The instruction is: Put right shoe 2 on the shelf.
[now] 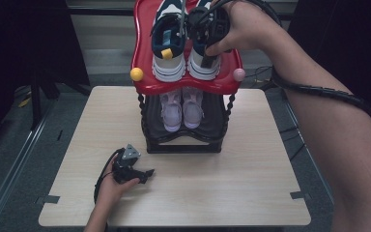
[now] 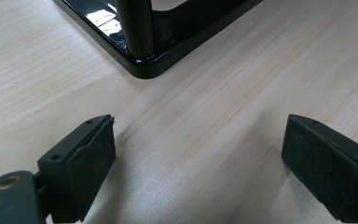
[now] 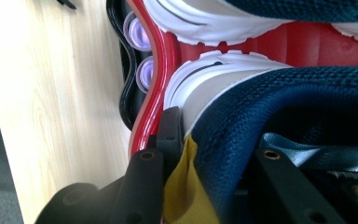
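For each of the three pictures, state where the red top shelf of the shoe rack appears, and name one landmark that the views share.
High view: red top shelf at top centre, under the navy-and-white sneakers.
Left gripper view: not in it.
Right gripper view: its red rim runs down the middle-left.
Shared landmark: the wooden table.

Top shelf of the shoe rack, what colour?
Glossy red top shelf, seen best in the high view.

Sneakers, navy and white [image 1: 169,43]: two, top tier. Shoes, pale pink [image 1: 172,110]: two, lower tier. Shoe rack, red-topped [image 1: 142,53]: one. Knobs on rack's front corners: yellow [image 1: 136,74], one; pink [image 1: 239,74], one. Table [image 1: 222,193]: one.
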Tool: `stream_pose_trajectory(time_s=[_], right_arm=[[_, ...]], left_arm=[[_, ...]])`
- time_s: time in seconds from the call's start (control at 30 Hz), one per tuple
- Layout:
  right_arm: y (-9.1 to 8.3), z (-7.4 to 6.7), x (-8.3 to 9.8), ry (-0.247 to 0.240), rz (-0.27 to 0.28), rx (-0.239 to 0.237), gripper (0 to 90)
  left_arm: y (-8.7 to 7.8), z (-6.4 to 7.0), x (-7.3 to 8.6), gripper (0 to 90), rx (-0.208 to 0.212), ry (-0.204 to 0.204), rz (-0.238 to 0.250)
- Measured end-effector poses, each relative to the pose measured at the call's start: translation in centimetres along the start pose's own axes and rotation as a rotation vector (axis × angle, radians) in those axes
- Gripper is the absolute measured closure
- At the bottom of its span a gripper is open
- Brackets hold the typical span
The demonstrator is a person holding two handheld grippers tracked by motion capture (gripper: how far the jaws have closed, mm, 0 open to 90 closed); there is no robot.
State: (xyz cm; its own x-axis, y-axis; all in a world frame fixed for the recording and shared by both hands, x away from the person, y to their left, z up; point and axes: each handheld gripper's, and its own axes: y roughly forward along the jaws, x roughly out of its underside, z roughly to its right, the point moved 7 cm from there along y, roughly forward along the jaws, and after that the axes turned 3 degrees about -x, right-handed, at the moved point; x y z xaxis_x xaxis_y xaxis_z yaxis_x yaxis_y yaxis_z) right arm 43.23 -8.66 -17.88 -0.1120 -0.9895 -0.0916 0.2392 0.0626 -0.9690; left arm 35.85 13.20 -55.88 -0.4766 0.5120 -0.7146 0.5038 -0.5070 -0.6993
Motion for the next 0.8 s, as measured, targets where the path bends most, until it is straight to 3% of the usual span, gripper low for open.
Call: stream_pose_trajectory(time_s=[0.47, 0.8], right_arm=[[0.15, 0.05, 0.05, -0.006, 0.021, 0.009, 70.9], [0.27, 0.25, 0.15, 0.051, 0.042, 0.017, 55.9]], left_arm=[[0.0, 0.0, 0.0, 9.4, 0.0, 0.0, 0.0], [0.0, -0.01, 0.0, 9.4, -0.001, 0.001, 0.0]])
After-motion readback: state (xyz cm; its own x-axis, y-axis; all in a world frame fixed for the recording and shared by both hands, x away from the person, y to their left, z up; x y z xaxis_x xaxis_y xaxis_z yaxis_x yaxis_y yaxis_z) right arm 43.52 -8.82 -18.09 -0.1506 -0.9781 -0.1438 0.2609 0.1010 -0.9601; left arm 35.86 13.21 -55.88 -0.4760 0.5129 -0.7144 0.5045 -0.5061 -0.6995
